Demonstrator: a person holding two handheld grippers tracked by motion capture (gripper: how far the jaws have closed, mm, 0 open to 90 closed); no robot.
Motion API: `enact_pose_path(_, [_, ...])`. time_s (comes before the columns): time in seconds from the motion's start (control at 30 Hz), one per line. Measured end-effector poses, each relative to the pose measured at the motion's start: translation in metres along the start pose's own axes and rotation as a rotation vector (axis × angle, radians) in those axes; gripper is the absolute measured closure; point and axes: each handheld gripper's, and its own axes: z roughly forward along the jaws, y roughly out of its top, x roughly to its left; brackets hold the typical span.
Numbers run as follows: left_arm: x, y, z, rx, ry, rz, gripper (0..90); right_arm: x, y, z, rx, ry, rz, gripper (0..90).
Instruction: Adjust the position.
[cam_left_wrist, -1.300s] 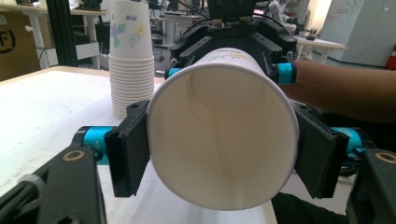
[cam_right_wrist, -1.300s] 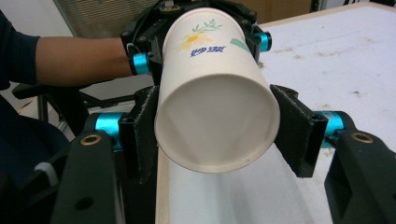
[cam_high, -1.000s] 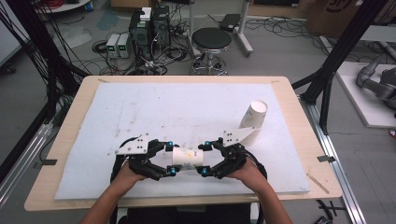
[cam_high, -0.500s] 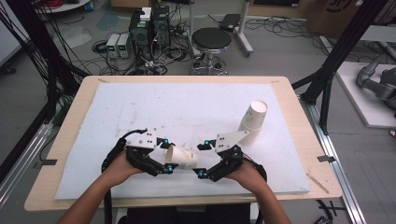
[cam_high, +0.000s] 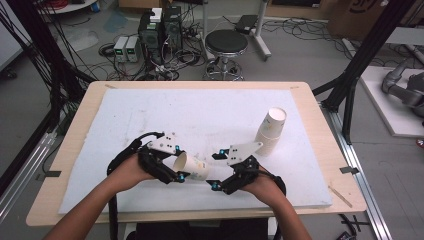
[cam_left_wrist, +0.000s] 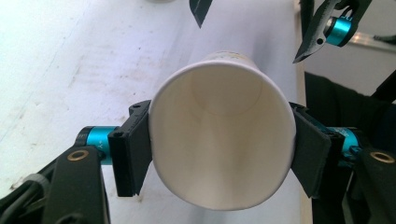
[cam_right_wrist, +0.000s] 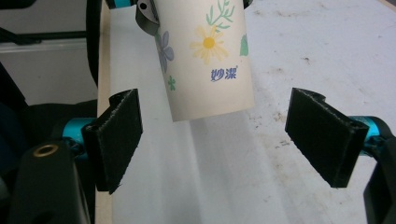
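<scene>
left gripper (cam_high: 181, 164) jaws clamped on paper cup (cam_high: 191, 166) near its rim, cup lying sideways above the white surface (cam_high: 200, 112), open mouth toward left camera, base toward right gripper (cam_high: 216, 171). right jaws spread wide, released, cup base just ahead of the gap, not touching. stack of cups (cam_high: 270, 130) tilted, far right of the surface, well apart

The high view looks forward and down over the whole counter (cam_high: 125, 115) from the near side. Each gripper view rides close behind its own jaws, the two facing each other. All three share the paper cup (cam_high: 192, 166) (cam_left_wrist: 222, 130) (cam_right_wrist: 205, 60).
</scene>
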Motion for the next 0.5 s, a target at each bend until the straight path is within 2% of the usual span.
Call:
enact_pose_path(0.13, [0.001, 0.007, 0.000, 0.048, 0.005, 0.011, 30.6, 0.001, 0.001, 0.002, 0.006, -0.015, -0.040, 19.3])
enact_pose_path(0.5, [0.001, 0.021, 0.004, 0.143, 0.002, 0.031, 30.6, 0.002, 0.008, 0.006, 0.034, -0.046, -0.028, 19.3])
